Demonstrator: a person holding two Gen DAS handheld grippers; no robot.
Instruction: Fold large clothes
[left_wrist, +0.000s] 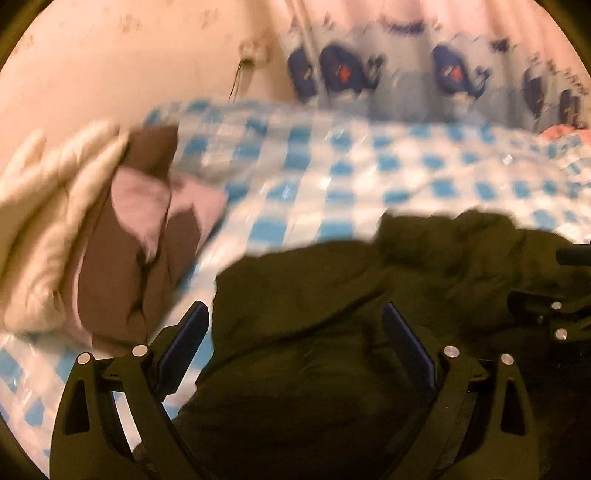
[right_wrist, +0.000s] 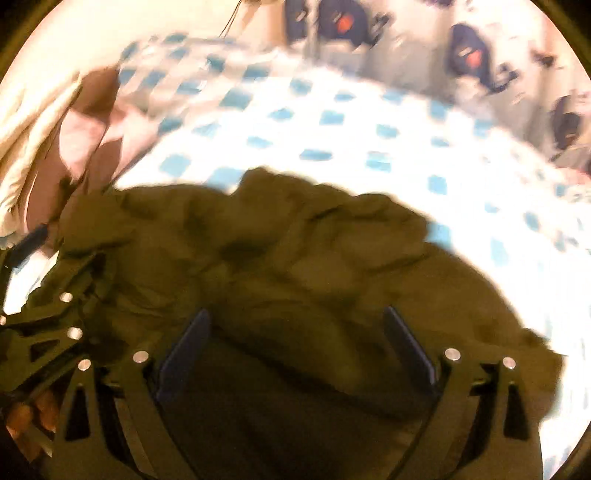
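Both grippers over olive garment on checked bed.
Left gripper (left_wrist: 295, 314) and right gripper (right_wrist: 297, 319) both spread wide, gripping nothing; crumpled olive garment (right_wrist: 295, 240) lies on blue-checked sheet (left_wrist: 332, 177), folded pile (left_wrist: 92, 221) left.

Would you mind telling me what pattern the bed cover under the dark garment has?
The bed cover is blue-and-white checked, clearest in the left wrist view.

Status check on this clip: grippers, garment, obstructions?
Left gripper open, right gripper open, both over the garment. Dark olive-green padded jacket crumpled, unfolded on blue-and-white checked bedspread. Brown and cream pile of clothes lies left.
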